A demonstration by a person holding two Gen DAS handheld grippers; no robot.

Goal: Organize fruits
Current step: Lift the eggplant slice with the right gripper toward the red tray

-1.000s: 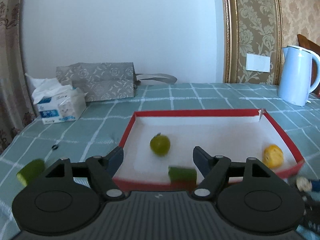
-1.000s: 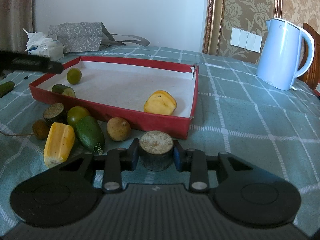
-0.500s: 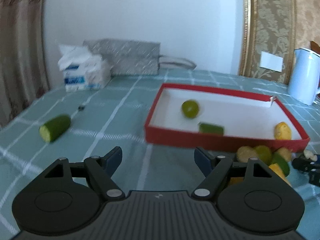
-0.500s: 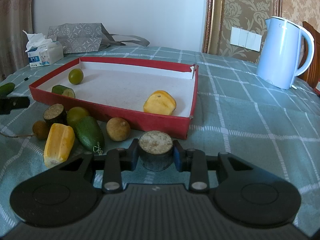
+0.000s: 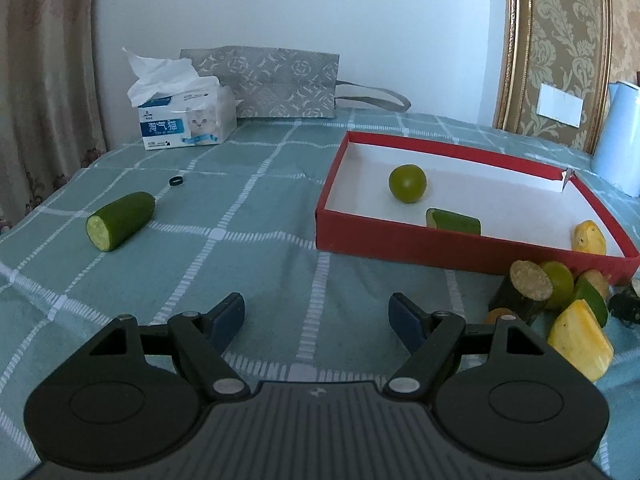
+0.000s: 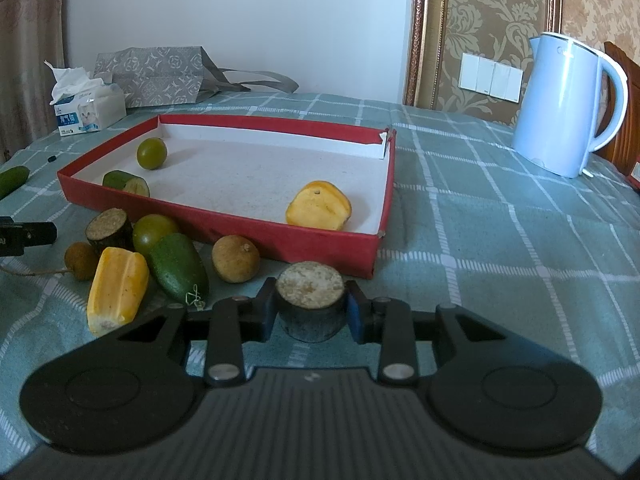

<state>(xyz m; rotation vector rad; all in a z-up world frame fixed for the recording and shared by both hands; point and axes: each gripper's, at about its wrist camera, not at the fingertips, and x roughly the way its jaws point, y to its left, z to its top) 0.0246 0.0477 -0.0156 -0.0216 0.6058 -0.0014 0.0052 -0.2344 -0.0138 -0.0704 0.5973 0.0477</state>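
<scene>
A red tray (image 6: 224,216) with a white floor holds a green lime (image 6: 151,153), a cut cucumber piece (image 6: 126,183) and a yellow fruit piece (image 6: 319,205). My right gripper (image 6: 310,308) is shut on a dark sugarcane stub (image 6: 310,290) just in front of the tray. Beside it lie a second stub (image 6: 109,229), a lime (image 6: 154,229), a green fruit (image 6: 178,267), a yellow piece (image 6: 117,288) and two brown longans (image 6: 235,258). My left gripper (image 5: 317,320) is open and empty above the cloth. A cucumber half (image 5: 120,220) lies to its far left.
A tissue box (image 5: 186,122) and a grey paper bag (image 5: 276,82) stand at the back of the checked green tablecloth. A small black ring (image 5: 176,181) lies near the cucumber half. A pale blue kettle (image 6: 564,106) stands at the right.
My left gripper has pulled back from over the tray and swung left, staying open. My right gripper has stayed put, shut on the stub.
</scene>
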